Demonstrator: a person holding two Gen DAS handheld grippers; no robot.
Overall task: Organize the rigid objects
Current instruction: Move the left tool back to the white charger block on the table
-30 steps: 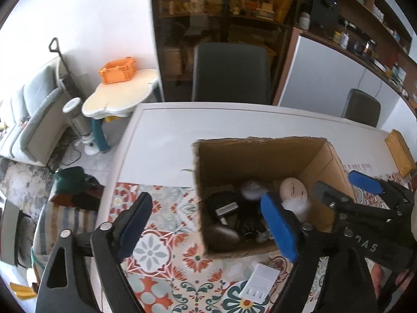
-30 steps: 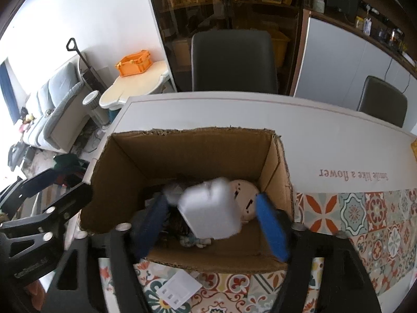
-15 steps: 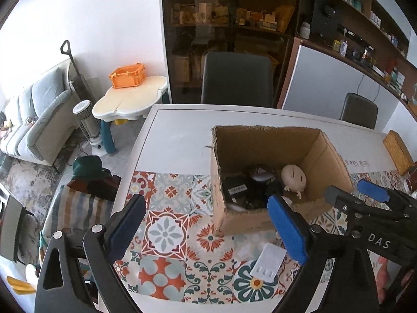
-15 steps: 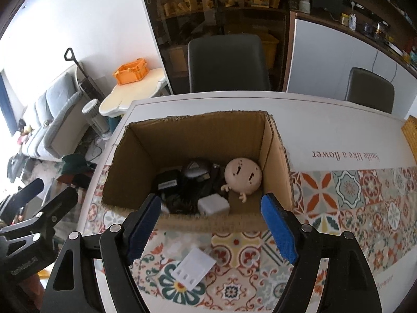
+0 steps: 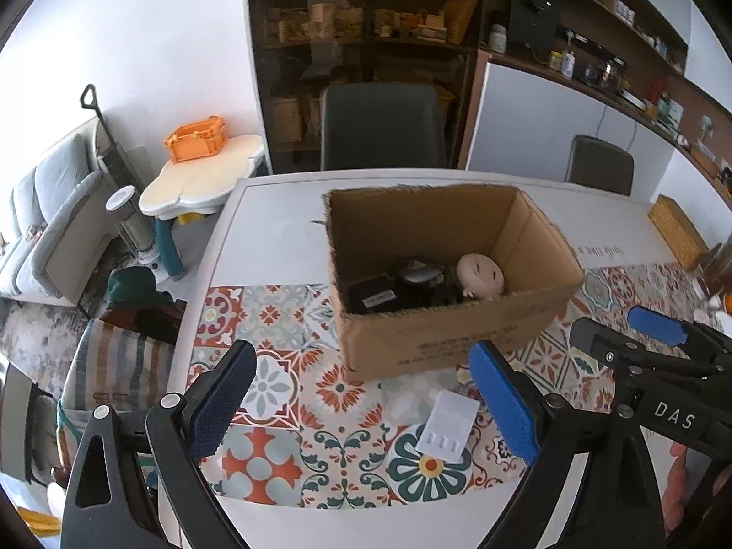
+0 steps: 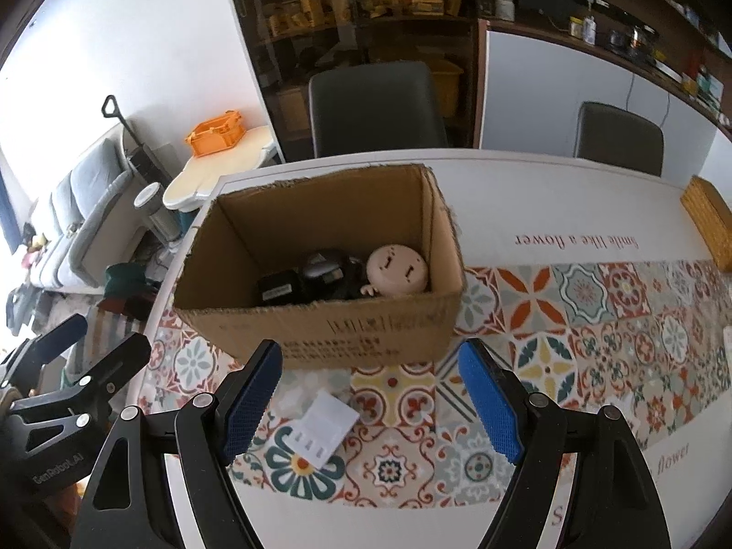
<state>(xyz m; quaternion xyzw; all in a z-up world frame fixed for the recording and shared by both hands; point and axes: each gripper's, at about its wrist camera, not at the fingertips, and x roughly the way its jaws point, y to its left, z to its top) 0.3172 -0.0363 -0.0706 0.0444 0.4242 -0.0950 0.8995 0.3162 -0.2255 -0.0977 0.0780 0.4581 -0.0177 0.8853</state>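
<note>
Both grippers are spread wide with nothing between the blue pads. The left gripper (image 5: pixel 363 395) hangs over the front edge of the table, and the right gripper (image 6: pixel 373 395) sits just beside it, also holding nothing. Right past the fingertips, a small flat white plastic piece (image 6: pixel 325 427) with three little slots lies on the patterned tile-print tablecloth (image 6: pixel 572 320), out in the open and apart from everything else, a bit in front of the box. Behind that is the open cardboard box (image 6: pixel 347 334) sitting on the cloth, printed text on its near wall. Inside, toward the right, there's a beige doll head (image 6: pixel 397 270) resting against the box wall, and next to it a jumble of black gadgets (image 6: pixel 279 290) with a grey mouse-looking thing (image 6: pixel 322 267) on top; can't really tell what the dark stuff is. Further back the table goes plain white, with a woven yellow mat (image 6: pixel 707 219) off at the right edge. Beyond the table: a dark chair (image 6: pixel 377 107), a glass-front cabinet, and over to the left an orange crate (image 6: pixel 215 132) on a little cream side table.
</note>
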